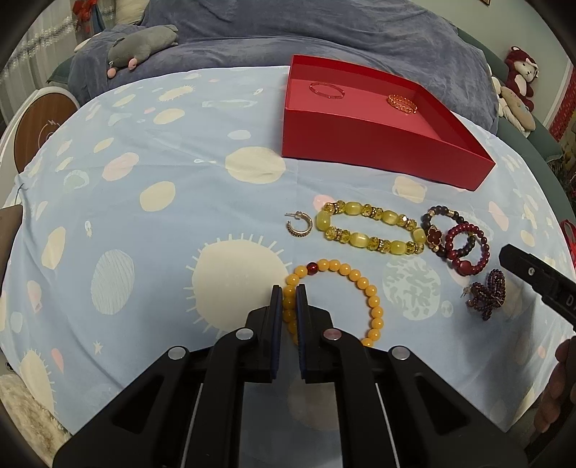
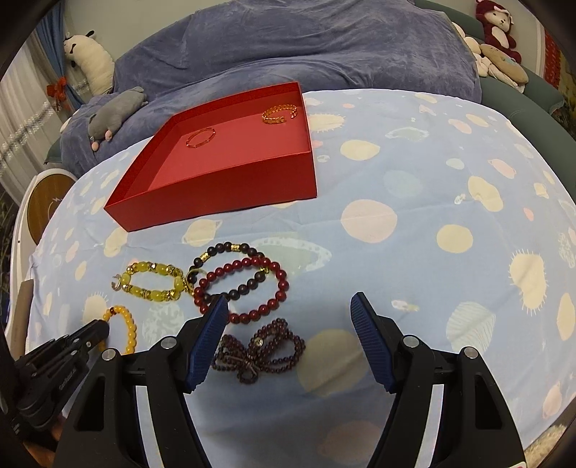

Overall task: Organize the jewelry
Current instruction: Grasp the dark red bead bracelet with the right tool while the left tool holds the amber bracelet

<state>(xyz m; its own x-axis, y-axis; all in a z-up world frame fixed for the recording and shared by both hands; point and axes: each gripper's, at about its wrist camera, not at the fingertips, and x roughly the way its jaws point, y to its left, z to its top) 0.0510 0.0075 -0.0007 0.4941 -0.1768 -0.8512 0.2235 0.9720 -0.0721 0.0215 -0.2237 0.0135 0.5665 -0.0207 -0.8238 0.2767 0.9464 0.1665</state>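
My left gripper [image 1: 289,292] is shut on the near-left side of an orange bead bracelet [image 1: 360,279] that lies on the planet-print sheet. My right gripper [image 2: 289,298] stands open above a dark purple bead strand [image 2: 259,351], with nothing between its fingers. A red bead bracelet [image 2: 252,288] and a dark bead bracelet [image 2: 223,250] overlap just beyond it. Left of those lie a yellow-green bracelet [image 1: 370,228] and a gold hoop earring [image 1: 300,225]. Farther back, the red box [image 1: 378,144] holds a thin red bangle [image 1: 327,90] and a gold chain bracelet [image 1: 402,103].
A blue-grey blanket [image 2: 324,46] is heaped behind the box, with a grey plush toy [image 1: 144,46] on it. More plush toys [image 2: 498,25] sit at the far right. A round wooden disc [image 1: 39,122] stands off the bed's left edge.
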